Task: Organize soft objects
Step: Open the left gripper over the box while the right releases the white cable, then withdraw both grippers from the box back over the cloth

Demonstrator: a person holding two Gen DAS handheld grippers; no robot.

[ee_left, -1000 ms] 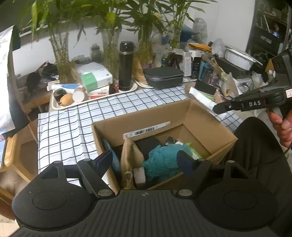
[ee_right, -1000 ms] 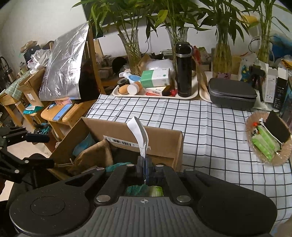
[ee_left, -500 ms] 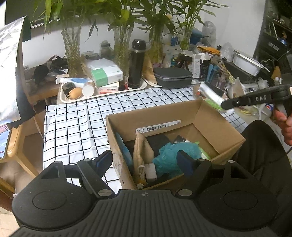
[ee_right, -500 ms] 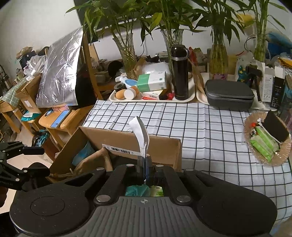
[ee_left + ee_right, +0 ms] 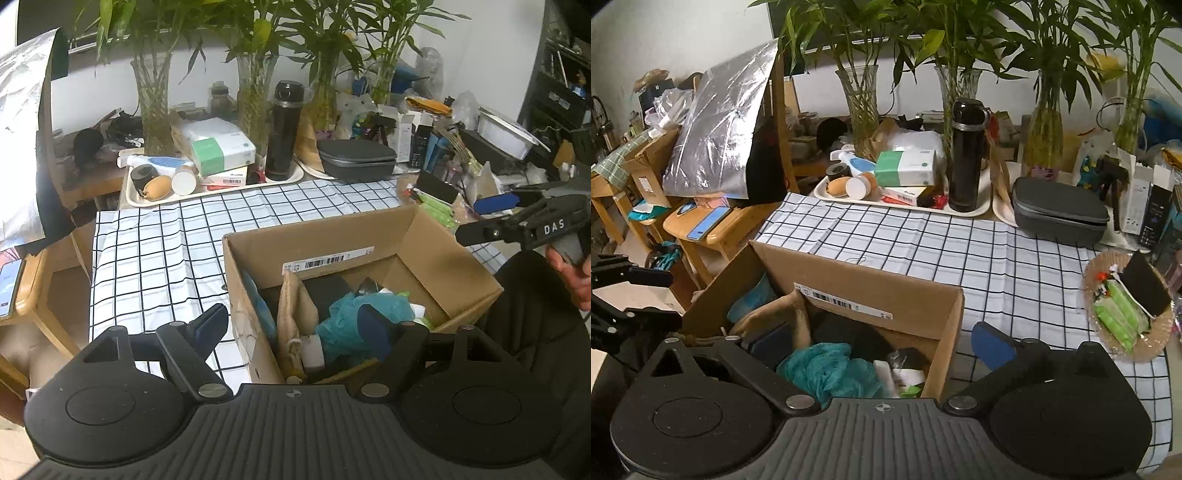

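Observation:
An open cardboard box point(image 5: 321, 236) stands on the checked tablecloth at the near edge. Inside lie a teal soft bundle point(image 5: 347, 314), a tan cloth pouch point(image 5: 295, 314), a black item and white pieces. My left gripper point(image 5: 295, 326) is open and empty over the box's near left corner. My right gripper point(image 5: 879, 345) is open and empty above the box point(image 5: 871, 288), with the teal bundle point(image 5: 827, 369) between its fingers; it also shows at the right in the left wrist view point(image 5: 491, 218).
At the back stand a tray point(image 5: 886, 201) with a tissue box and black flask point(image 5: 966, 155), glass vases with bamboo, and a grey case point(image 5: 1056, 210). A wicker plate point(image 5: 1126, 314) with green packets lies right. A wooden stool point(image 5: 709, 229) with a phone stands left.
My right gripper was shut on a white sheet; now it is open and the sheet is gone from it. The left gripper has shifted left, so the box sits further right.

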